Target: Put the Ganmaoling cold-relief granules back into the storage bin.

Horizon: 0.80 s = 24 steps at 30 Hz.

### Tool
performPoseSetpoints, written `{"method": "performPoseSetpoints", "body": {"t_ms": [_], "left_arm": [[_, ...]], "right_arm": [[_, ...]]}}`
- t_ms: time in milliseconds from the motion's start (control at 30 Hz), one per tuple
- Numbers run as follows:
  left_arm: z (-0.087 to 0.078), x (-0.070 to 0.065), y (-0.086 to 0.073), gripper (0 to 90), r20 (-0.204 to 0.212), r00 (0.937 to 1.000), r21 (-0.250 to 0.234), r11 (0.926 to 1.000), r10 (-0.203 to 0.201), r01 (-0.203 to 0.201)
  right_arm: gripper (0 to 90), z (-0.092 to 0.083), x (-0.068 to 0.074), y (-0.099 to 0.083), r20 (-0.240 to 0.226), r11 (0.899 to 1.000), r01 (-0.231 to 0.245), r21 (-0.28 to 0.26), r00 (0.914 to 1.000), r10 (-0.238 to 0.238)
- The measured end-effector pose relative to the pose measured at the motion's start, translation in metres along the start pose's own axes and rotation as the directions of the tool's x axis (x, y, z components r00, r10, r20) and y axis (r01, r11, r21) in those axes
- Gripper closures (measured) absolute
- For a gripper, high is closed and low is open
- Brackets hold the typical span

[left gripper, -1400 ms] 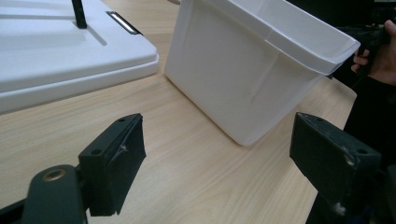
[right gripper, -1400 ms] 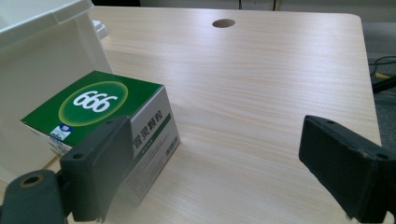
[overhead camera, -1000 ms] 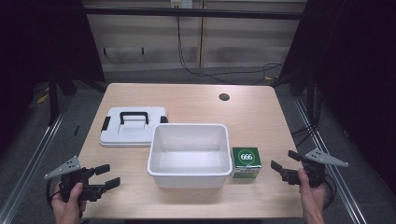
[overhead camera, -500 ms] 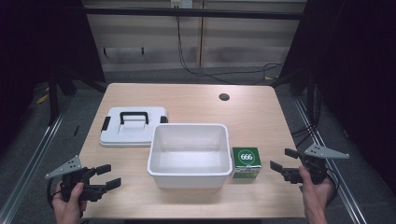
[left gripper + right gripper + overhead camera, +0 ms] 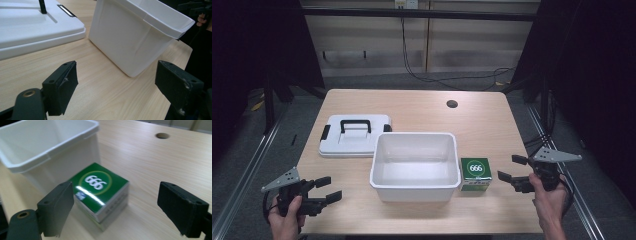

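Right claw [image 5: 513,174] wide open, empty, lined up on the box [image 5: 476,173]; it sits tight against the tub [image 5: 414,185], so a jaw could clip that wall and skew the grab

high: above, forward-down | gripper views: low, close | shared: tub [image 5: 414,159]

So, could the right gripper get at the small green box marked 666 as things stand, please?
Probably yes: the right gripper is open, facing the small green box, with bare wooden table between them; the white plastic tub stands beside the box.
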<state>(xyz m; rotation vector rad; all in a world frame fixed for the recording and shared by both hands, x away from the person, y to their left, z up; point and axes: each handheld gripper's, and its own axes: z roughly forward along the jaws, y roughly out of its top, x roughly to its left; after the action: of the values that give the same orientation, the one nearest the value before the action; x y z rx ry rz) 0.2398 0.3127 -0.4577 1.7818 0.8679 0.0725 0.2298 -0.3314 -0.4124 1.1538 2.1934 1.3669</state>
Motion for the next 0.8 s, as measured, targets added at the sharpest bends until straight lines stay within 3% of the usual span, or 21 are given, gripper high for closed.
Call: {"method": "performPoseSetpoints", "body": {"t_ms": [67, 200, 467, 800], "left_arm": [[0.0, 0.0, 0.0, 18.3, 0.0, 1.0, -0.001, 1.0, -0.002, 0.002], [0.0, 0.0, 0.0, 18.2, 0.002, 1.0, -0.001, 1.0, -0.005, 0.005], [0.0, 0.0, 0.0, 18.2, 0.002, 1.0, 0.001, 1.0, -0.004, 0.004], [0.0, 0.001, -0.001, 18.3, 0.0, 1.0, 0.002, 1.0, -0.008, 0.008]], "right_arm": [[13.6, 0.007, 0.003, 0.006, -0.023, 1.0, 0.029, 0.004, 0.9993, -0.029], [15.2, 0.011, 0.004, 0.012, -0.065, 0.999, 0.036, 0.018, 0.9973, -0.035], [14.3, 0.016, 0.007, 0.028, -0.022, 0.996, 0.082, 0.044, 0.9965, -0.081], [13.4, 0.029, 0.012, 0.047, -0.033, 0.98, 0.172, 0.103, 0.985, -0.17]]}}
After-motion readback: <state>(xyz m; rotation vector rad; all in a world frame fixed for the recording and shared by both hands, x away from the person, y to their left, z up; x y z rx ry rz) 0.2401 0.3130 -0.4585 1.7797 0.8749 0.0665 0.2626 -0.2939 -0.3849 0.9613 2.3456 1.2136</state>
